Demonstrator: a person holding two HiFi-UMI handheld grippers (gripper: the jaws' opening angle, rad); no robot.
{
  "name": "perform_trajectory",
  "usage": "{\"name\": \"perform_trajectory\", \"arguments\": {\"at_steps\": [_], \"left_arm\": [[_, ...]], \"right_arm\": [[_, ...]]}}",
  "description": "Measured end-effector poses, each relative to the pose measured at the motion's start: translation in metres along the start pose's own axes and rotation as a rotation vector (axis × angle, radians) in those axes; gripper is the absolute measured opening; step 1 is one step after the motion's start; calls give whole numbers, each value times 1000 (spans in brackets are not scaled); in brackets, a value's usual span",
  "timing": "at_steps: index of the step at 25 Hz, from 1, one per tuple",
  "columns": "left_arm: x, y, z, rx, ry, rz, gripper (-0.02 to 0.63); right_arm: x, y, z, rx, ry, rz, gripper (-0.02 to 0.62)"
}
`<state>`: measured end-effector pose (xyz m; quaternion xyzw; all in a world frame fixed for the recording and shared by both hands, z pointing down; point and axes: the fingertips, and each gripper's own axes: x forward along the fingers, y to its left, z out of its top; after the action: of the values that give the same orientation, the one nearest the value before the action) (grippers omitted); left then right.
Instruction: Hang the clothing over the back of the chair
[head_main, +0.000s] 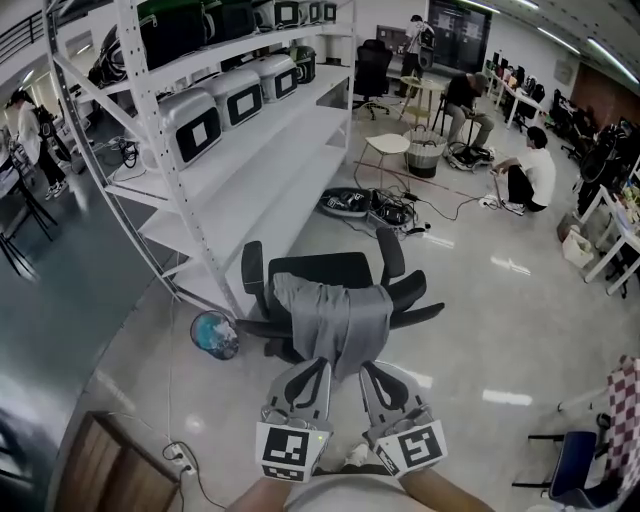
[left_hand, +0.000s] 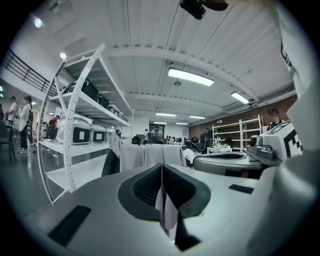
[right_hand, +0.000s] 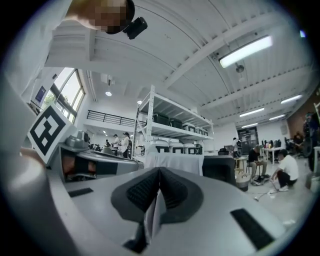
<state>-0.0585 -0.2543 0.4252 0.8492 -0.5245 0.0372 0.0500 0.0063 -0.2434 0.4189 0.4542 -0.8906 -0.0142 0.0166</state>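
A grey garment (head_main: 335, 320) lies draped over the back of a black office chair (head_main: 320, 268) in the middle of the head view, hanging down on my side. My left gripper (head_main: 318, 368) and right gripper (head_main: 368, 372) sit side by side just below it, both pointing at the chair. In the left gripper view the jaws of the left gripper (left_hand: 162, 167) meet with nothing between them, and the garment (left_hand: 150, 156) hangs some way ahead. The right gripper (right_hand: 160, 171) is also shut and empty, with the garment (right_hand: 172, 162) and chair (right_hand: 225, 172) beyond it.
A tall white shelving rack (head_main: 250, 150) with grey cases runs along the left of the chair. A round blue object (head_main: 214, 333) lies on the floor by the chair's base. A power strip with cables (head_main: 185, 460) lies at lower left. People (head_main: 530, 175) sit at the back right.
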Motion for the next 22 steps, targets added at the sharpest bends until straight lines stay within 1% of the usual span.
{"name": "perform_trajectory", "arguments": {"at_steps": [6,10,12,15,22], "left_arm": [[2,-3,1,1,-13,12,14],[0,-11,-8,-28,4,-7,14],[-4,-14,-13,-41,12,-11,14],[-6,-20,-14,-30,16,-20,14],[-6,-18,-17,-35,17,-18,14]], "right_arm": [[4,7,0,-21,-7,-16,15],[-1,5,-2,-20,7,-22,15],[-3,5,-3,-18,8,-19,15],[-8,5,-5,-15,9,-13,15],[-8,9,-8,-12,19,6,15]]}}
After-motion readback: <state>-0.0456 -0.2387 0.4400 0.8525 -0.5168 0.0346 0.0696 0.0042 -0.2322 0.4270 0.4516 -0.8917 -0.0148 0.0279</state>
